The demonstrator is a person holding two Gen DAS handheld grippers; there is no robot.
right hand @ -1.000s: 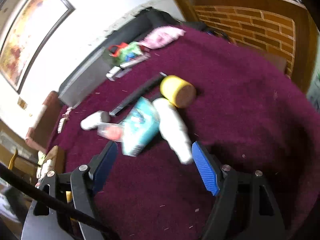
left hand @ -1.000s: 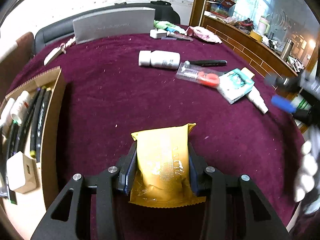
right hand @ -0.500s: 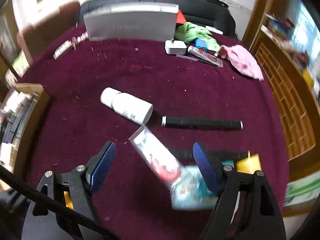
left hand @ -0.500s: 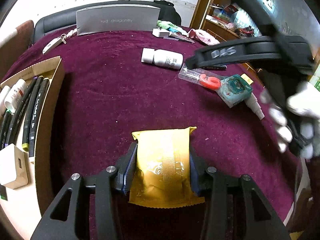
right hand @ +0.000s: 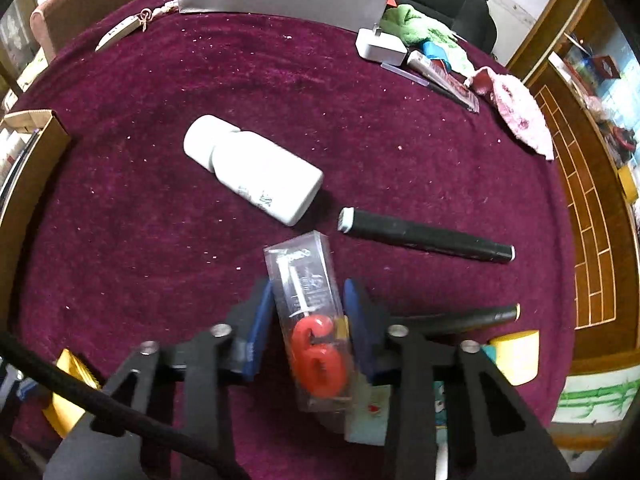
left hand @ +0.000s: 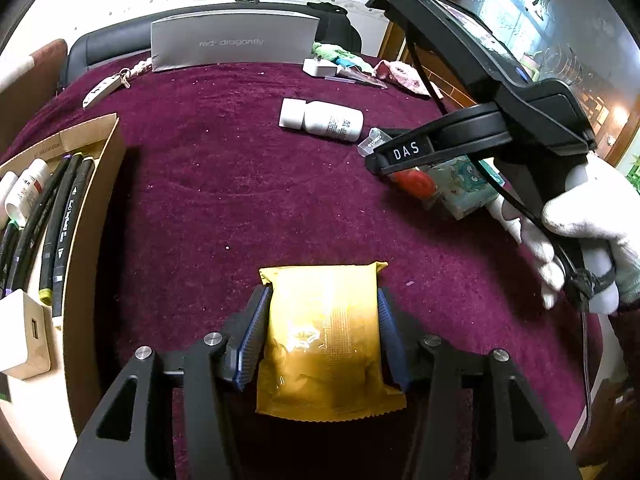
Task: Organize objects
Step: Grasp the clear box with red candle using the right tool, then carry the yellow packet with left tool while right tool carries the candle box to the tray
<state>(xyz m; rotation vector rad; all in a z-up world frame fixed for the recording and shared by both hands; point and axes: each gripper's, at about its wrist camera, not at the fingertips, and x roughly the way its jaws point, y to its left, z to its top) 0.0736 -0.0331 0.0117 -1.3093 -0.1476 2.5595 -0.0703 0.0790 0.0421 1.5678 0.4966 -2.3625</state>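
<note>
A yellow foil packet [left hand: 324,336] lies flat on the maroon cloth between the pads of my left gripper [left hand: 322,292]. Its jaws are opening, and the pads still sit against the packet's two sides. A clear plastic box with a red number-six candle [right hand: 312,320] stands between the blue pads of my right gripper [right hand: 309,290]. Those jaws are closing and both pads touch the box. The left wrist view shows the same candle box [left hand: 412,184] under the right gripper's black finger, with a white-gloved hand [left hand: 588,220] holding that gripper.
A white bottle [right hand: 256,172] and a black marker [right hand: 424,240] lie just beyond the candle box. A teal tissue pack [left hand: 468,188] and a yellow cylinder [right hand: 516,356] sit to the right. The cardboard box [left hand: 96,216] at left holds markers. A grey box [left hand: 236,44] stands at the back.
My right gripper swung in over the table, rolled, came down on the clear candle box and closed on it. The left gripper stayed put around the yellow packet.
</note>
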